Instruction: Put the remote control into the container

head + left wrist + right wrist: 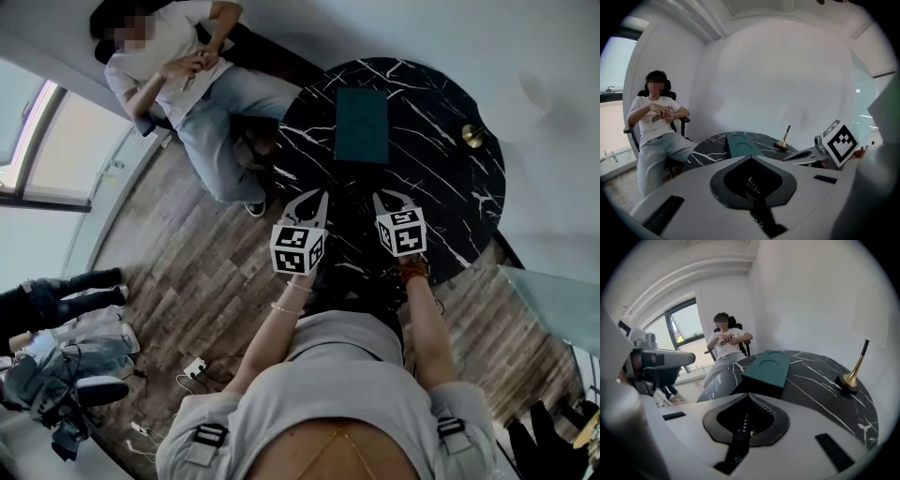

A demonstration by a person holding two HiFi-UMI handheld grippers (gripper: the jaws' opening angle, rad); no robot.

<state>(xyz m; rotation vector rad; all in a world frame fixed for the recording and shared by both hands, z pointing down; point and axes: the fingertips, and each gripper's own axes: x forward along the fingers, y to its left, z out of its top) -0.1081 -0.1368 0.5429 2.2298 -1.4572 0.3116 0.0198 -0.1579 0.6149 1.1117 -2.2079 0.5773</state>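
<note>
A teal container (362, 124) (740, 143) (768, 366) with two round hollows in its top lies on the round black marble table (441, 178). My left gripper (321, 195) (751, 161) and right gripper (381, 198) (750, 395) hover side by side over the table's near edge, both pointing at the container. Each has its jaws closed together, with nothing seen held. Between their tips a dark patch with faint dots (356, 199) lies on the table. I cannot tell whether it is the remote control. Black on black hides it.
A lamp with a brass base (473, 136) (851, 378) stands at the table's right side. A person sits in a chair (187, 84) just left of the table. Cables and bags (66, 375) lie on the wooden floor. A glass surface (553, 300) is at the right.
</note>
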